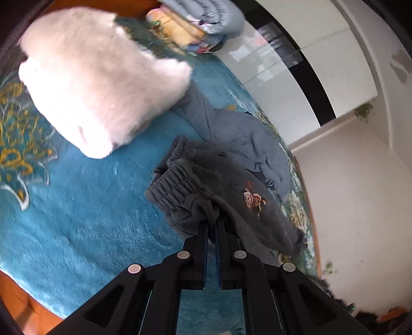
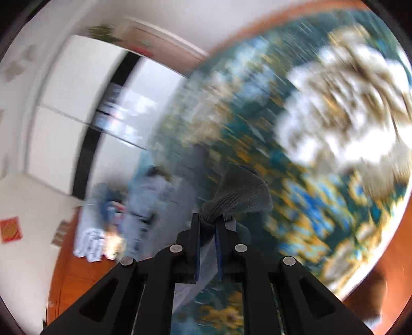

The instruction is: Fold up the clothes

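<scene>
In the left wrist view my left gripper (image 1: 212, 223) is shut on the dark grey trousers (image 1: 221, 190), pinching bunched cloth just below the ribbed waistband (image 1: 172, 180); a small embroidered patch (image 1: 253, 201) shows on the cloth. The trousers hang over the teal blanket (image 1: 90, 219). In the right wrist view, blurred by motion, my right gripper (image 2: 208, 223) is shut on a ribbed dark grey cuff (image 2: 244, 190) held above the patterned blanket (image 2: 296, 193).
A white fluffy garment (image 1: 103, 80) lies on the blanket at upper left. A grey-blue garment (image 1: 244, 134) lies crumpled beyond the trousers. Folded bedding (image 1: 200, 23) is stacked at the far end. White cabinets (image 1: 296, 64) stand beside the bed.
</scene>
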{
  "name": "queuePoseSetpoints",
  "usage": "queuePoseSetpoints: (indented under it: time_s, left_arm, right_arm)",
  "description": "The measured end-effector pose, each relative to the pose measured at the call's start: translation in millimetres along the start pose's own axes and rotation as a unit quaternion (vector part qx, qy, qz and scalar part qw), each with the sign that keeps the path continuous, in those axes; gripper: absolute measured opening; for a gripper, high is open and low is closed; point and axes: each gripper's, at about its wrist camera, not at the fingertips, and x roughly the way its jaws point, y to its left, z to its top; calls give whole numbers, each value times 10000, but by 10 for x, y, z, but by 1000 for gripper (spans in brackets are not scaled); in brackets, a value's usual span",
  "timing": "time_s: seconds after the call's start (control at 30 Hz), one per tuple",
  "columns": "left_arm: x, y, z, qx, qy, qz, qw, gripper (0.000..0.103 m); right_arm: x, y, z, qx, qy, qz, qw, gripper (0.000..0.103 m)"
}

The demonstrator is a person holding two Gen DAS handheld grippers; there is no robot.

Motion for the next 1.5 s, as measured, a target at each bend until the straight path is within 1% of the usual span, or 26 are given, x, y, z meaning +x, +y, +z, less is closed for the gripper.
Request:
queuePoseSetpoints:
  time_s: [0.03,0.07,0.1,0.17,0.23,0.33,0.37,0.43,0.53,0.63,0.8,0.87,0.93,1.03,1.07,1.1,1.13,1.17,1.2,1.23,1.27,1.3,1.33,1.37,1.43,1.5]
  left_arm:
    - [46,31,-32,-54,111,134,9998,6]
    - [115,135,-74,-304,316,270,9987,5]
    - [147,227,-91,-539,457,236,9972,5]
    - [155,281,-3,-932,578,-190,9938,5]
    - [117,97,191,-869,416,-408,9945,5]
    - [134,-265,552,-676,124,-635,9956,5]
    - [215,-366,686,-697,107,-607,9957,5]
    - [450,-530,924,-753,111,-409,9963,5]
    - [953,-654,1153,-915,149,-140,9956,5]
    - [1220,-491,1251,-1114,242,31,9935,5]
    - [1665,-220,1413,-1445,397,317,9882,6]
    - [1844,-111,1478,-1577,459,431,9855,7]
    - [1997,-20,1534,-1682,509,527,9830,9]
    - [2006,-37,1539,-1612,480,506,9845,9]
    - [1985,-54,1536,-1568,457,463,9855,11]
    - [1907,-100,1522,-1474,401,331,9877,13]
    - [1829,-146,1509,-1380,344,198,9896,15]
    - [1743,-197,1487,-1264,282,70,9916,17]
    - [1633,-258,1431,-1074,192,2,9940,26]
    - [1513,-317,1337,-830,68,52,9965,40]
    - [1398,-362,1233,-597,-48,164,9981,48]
    - [1298,-374,1101,-391,-143,431,9982,57]
    - [1213,-369,966,-208,-218,701,9971,57]
    - [1166,-320,822,-82,-245,979,9949,57]
    - [1084,-214,549,113,-270,1490,9884,57]
    - [1108,-58,409,-62,-62,1633,9865,57]
  right_arm:
    - [-71,68,0,-177,-107,11,9998,10]
    - [-94,81,-26,-254,-128,-73,9996,10]
    - [-85,50,-59,-211,-82,-160,9996,10]
    - [-29,-105,-122,148,149,-201,9996,10]
    - [22,-148,-85,359,309,21,9989,10]
    - [123,36,127,342,345,186,9986,10]
    - [199,143,232,313,377,195,9986,10]
    - [415,345,445,324,488,141,9982,10]
    - [934,571,756,461,783,-251,9955,10]
    - [1478,712,964,576,1008,-743,9905,10]
    - [2284,825,1132,436,1249,-1368,9817,10]
    - [2539,785,1159,427,1344,-1395,9801,11]
    - [2691,737,1170,422,1371,-1251,9817,12]
    - [2815,720,1183,297,1355,-1023,9850,20]
    - [2823,725,1186,253,1355,-928,9861,32]
    - [2808,727,1191,231,1370,-756,9874,47]
    - [2769,741,1199,197,1361,-590,9887,52]
    - [2696,757,1209,117,1307,-410,9905,53]
    - [2602,770,1212,4,1226,-309,9920,53]
    - [2501,777,1213,-119,1135,-231,9932,53]
    - [2389,764,1204,-260,1029,-237,9941,53]
    - [2312,734,1184,-362,960,-324,9942,55]
    - [2251,669,1144,-451,914,-470,9937,58]
    - [2210,589,1096,-503,910,-604,9928,65]
    - [2246,340,957,-368,1139,-760,9899,65]
    - [2352,131,825,-38,1364,-645,9885,65]
